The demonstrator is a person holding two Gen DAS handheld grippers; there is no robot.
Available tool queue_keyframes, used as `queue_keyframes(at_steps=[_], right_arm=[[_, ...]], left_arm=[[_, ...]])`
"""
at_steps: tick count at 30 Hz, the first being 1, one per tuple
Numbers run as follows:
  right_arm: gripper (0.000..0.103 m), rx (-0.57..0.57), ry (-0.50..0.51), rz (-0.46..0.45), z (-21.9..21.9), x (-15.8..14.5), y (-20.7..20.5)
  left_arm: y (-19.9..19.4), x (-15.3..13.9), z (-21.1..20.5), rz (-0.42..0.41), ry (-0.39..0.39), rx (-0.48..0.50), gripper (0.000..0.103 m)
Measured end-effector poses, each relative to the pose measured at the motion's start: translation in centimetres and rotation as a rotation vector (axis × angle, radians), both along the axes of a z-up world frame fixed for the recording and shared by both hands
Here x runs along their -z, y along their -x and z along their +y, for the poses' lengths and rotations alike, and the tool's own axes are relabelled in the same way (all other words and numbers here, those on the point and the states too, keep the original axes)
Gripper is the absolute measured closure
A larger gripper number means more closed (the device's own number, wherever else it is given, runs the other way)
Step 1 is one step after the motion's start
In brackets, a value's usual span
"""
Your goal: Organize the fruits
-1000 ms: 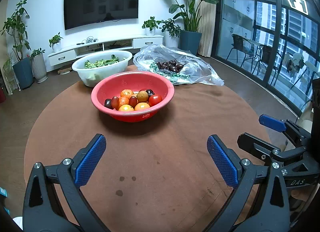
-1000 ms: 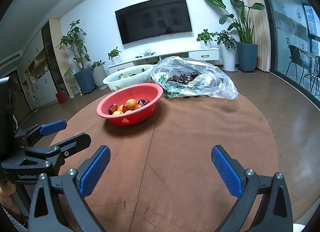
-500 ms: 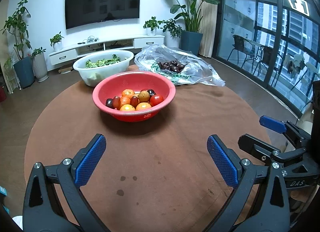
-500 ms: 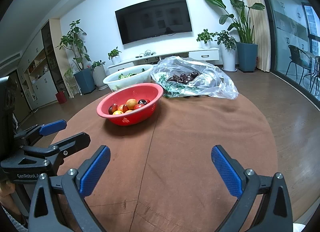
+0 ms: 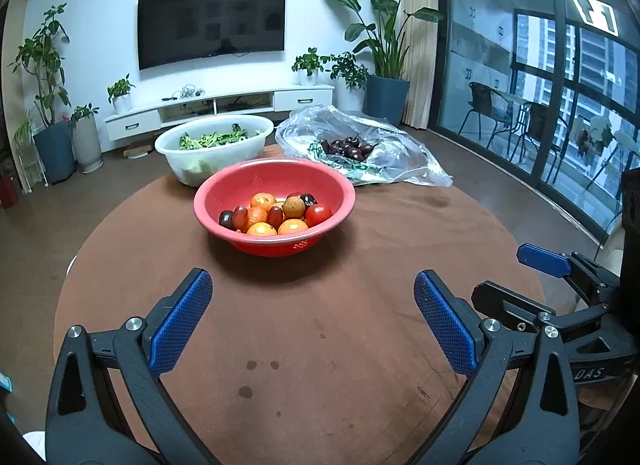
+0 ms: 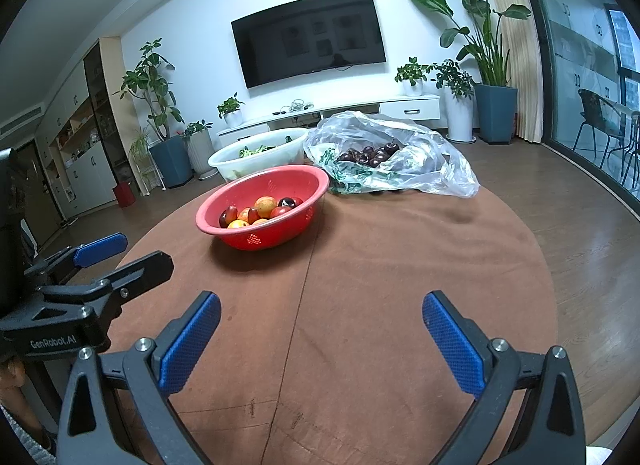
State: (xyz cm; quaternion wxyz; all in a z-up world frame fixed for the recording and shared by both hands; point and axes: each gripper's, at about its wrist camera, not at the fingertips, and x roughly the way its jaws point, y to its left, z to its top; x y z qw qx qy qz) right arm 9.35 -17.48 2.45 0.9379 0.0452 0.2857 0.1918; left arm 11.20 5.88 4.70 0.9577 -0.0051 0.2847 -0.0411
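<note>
**Meanwhile, both grippers wait short of the fruit**

Here the left gripper (image 5: pixel 313 319) and right gripper (image 6: pixel 320 339) hover spread wide and empty over the brown table (image 5: pixel 360 345). Mixed fruits (image 5: pixel 276 213) sit in the red bowl (image 5: pixel 224 193); dark cherries (image 6: pixel 370 155) lie in the plastic bag (image 6: pixel 440 169) behind it. This fits sorting about to start or already finished, so whichever piece needs moving calls for a soft pinch

"GenRobot.AI" on the left gripper (image 6: pixel 120 261); "DAS" on the right gripper (image 5: pixel 516 277).
</note>
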Motion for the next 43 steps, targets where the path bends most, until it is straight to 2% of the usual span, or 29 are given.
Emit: queue_keyframes(at_steps=[8, 25, 28, 34, 43], right_arm=[[0.000, 0.000, -0.002, 0.002, 0.0, 0.0, 0.0], [0.000, -0.002, -0.007, 0.000, 0.1, 0.0, 0.1], [0.000, 0.000, -0.003, 0.000, 0.2, 0.0, 0.2], [0.000, -0.001, -0.004, -0.001, 0.3, 0.0, 0.3], [0.000, 0.002, -0.005, 0.001, 0.3, 0.1, 0.4]], left_arm=[[-0.2, 0.2, -0.3, -0.002, -0.018, -0.021, 0.001], [0.0, 0.9, -0.3, 0.006, 0.022, 0.009, 0.001], [0.1, 0.8, -0.4, -0.009, -0.004, -0.020, 0.001], [-0.1, 1.5, -0.1, 0.021, 0.013, -0.013, 0.001], [-0.2, 1.7, -0.6, 0.028, -0.007, -0.001, 0.001]])
